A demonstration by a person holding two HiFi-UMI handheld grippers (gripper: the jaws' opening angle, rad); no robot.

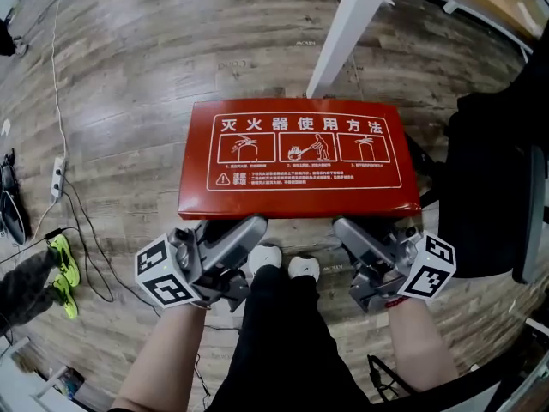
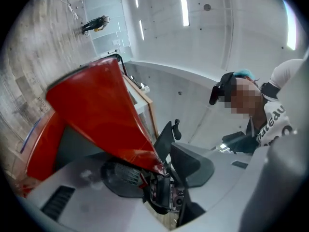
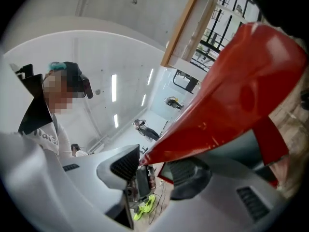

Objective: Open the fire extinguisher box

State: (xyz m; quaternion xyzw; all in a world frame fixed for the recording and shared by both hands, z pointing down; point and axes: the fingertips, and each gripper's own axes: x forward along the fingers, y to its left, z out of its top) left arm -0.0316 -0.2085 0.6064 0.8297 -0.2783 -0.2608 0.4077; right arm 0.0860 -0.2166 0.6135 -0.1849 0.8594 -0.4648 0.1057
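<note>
Both tongs show at the bottom of the head view. The left tongs (image 1: 254, 227) and the right tongs (image 1: 343, 227) poke under the near edge of the flat red metal lid with white writing (image 1: 296, 157). That lid tops the fire extinguisher box, in the middle of the picture on the brown wooden floor (image 1: 129, 75).

In the left gripper view, the left tongs (image 2: 161, 173) are spread wide and pinch nothing. The lid (image 2: 96, 110) leans up at middle left, and its edge seems to rest on the lower-left jaw. A gap shows under it, beside the red box body (image 2: 41, 149).

In the right gripper view, the right tongs (image 3: 154, 170) are spread wide too. The lid (image 3: 236, 95) slopes across the right side and lies on one jaw.

I think the opening has begun, since the lid is partly up. It needs to swing fully open.
</note>
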